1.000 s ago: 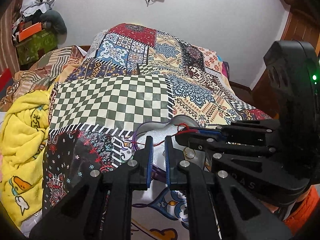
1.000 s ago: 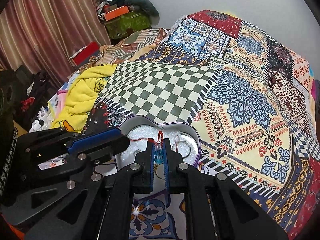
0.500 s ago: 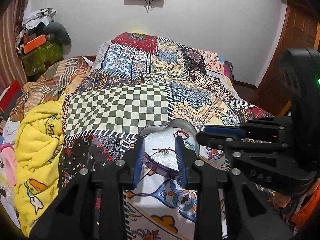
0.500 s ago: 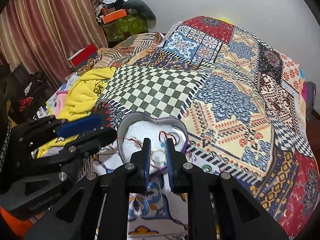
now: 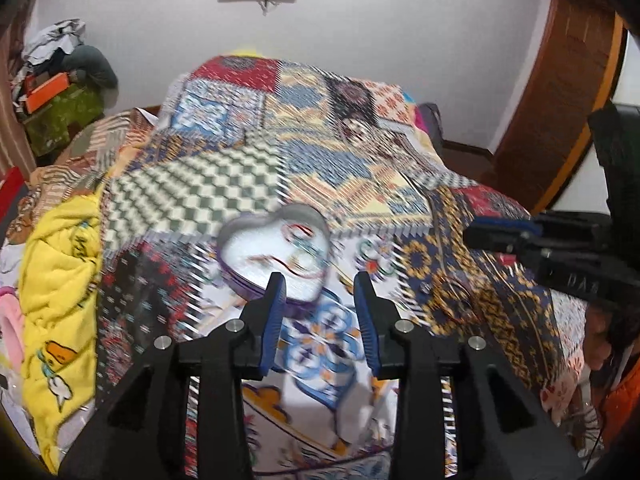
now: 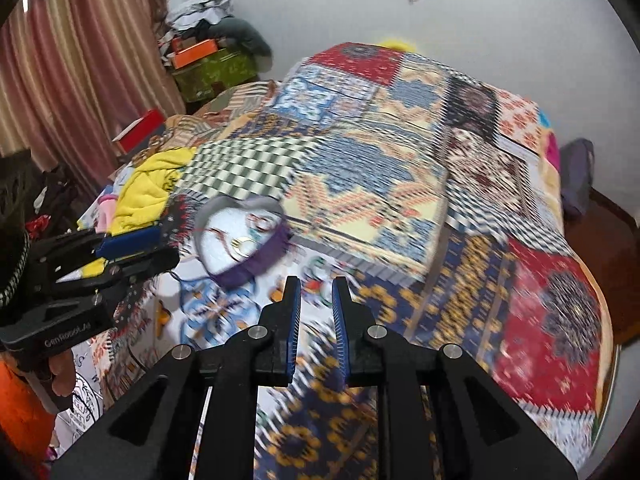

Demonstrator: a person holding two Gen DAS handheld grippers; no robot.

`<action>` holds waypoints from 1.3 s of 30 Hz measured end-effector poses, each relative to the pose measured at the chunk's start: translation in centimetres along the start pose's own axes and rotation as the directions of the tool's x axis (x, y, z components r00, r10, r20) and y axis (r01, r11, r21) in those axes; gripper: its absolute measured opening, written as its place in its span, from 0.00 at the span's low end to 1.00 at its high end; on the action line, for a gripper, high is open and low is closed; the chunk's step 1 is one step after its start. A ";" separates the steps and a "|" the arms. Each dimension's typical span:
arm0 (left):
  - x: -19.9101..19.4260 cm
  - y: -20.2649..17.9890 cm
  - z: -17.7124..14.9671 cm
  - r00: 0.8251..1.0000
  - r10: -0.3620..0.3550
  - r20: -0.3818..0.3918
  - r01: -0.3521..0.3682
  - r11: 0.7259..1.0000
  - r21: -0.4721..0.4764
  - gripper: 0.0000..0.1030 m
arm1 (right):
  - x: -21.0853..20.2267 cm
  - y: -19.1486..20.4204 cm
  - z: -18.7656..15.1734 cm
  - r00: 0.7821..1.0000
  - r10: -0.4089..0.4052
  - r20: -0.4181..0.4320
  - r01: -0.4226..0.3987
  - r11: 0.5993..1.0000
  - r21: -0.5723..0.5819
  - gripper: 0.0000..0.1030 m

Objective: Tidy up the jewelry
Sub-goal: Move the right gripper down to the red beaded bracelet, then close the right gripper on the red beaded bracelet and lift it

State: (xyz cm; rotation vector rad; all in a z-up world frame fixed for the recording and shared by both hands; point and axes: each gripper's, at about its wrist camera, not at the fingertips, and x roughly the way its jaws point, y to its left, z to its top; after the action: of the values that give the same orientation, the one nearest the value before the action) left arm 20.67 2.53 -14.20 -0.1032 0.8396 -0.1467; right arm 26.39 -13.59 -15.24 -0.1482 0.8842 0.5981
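A heart-shaped tin [image 5: 256,248] with a purple rim and white lining lies on the patchwork quilt [image 5: 224,188]. Red thread [image 5: 296,234] and a gold ring [image 6: 244,245] rest inside it, blurred by motion. My left gripper [image 5: 320,280] hovers just short of the tin; its jaws are opening and nothing is between them. My right gripper [image 6: 316,282] is to the right of the tin [image 6: 236,236], over the quilt, with a narrow gap between its pads and nothing in it. Each gripper shows at the edge of the other's view.
A yellow blanket [image 5: 56,264] is bunched along the bed's left side. Boxes and clothes [image 5: 60,92] are piled in the back left corner. A wooden door frame [image 5: 560,120] stands at the right. An orange sleeve [image 6: 16,400] shows beneath the left gripper.
Both grippers let go of the red thread, which now lies in the tin. Both have drawn back and up from the tin, the right one swinging off to the right.
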 end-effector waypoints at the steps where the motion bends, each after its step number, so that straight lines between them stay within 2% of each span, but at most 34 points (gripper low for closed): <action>1: 0.3 -0.5 -0.3 1.000 -0.010 -0.013 0.010 1.000 0.003 0.33 | -0.2 -0.3 -0.4 1.000 -0.011 -0.005 0.011 1.000 0.004 0.14; 11: 4.6 -5.2 -2.3 0.989 -0.062 -0.132 0.072 0.994 0.078 0.33 | 0.1 -4.2 -4.8 0.992 -0.078 -0.100 0.087 0.993 0.080 0.14; 17: 5.7 -6.1 -3.9 0.983 -0.071 -0.171 0.087 0.992 0.091 0.33 | 1.0 -4.3 -6.7 0.984 -0.073 -0.161 0.083 0.995 0.061 0.17; 21: 6.2 -6.2 -4.8 0.980 -0.070 -0.189 0.089 0.991 0.099 0.33 | 1.2 -3.3 -7.6 0.986 -0.049 -0.160 0.056 0.997 0.043 0.42; 22: 6.2 -6.2 -4.9 0.980 -0.068 -0.188 0.088 0.991 0.101 0.33 | 1.2 -3.1 -7.7 0.987 -0.043 -0.155 0.050 0.998 0.042 0.43; 29: 5.8 -6.6 -5.4 0.984 -0.045 -0.174 0.069 0.989 0.134 0.33 | 2.4 -3.1 -7.5 0.990 -0.023 -0.142 0.034 0.996 0.078 0.43; 30: 5.8 -6.7 -5.5 0.984 -0.047 -0.174 0.071 0.988 0.136 0.33 | 2.5 -3.1 -7.5 0.990 -0.015 -0.139 0.027 0.996 0.084 0.41; 31: 5.8 -6.7 -5.6 0.984 -0.047 -0.174 0.071 0.988 0.138 0.33 | 2.7 -3.1 -7.6 0.989 -0.009 -0.144 0.022 0.996 0.087 0.34; 34: 5.8 -6.7 -5.6 0.985 -0.042 -0.169 0.067 0.987 0.143 0.33 | 3.9 -2.7 -8.0 0.982 -0.053 -0.184 0.065 0.996 0.055 0.23; 37: 5.7 -6.8 -5.7 0.985 -0.044 -0.168 0.068 0.988 0.140 0.33 | 4.1 -2.2 -8.2 0.980 -0.077 -0.181 0.083 0.996 0.026 0.22; 39: 5.8 -6.7 -5.6 0.985 -0.045 -0.168 0.068 0.988 0.136 0.33 | 4.0 -2.3 -8.3 0.981 -0.081 -0.177 0.086 0.996 0.026 0.15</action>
State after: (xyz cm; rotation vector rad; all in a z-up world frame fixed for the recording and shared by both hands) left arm 19.65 -5.23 -21.16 0.0191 0.9889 -0.2707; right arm 23.90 -16.78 -23.85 -0.2095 1.0531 0.4968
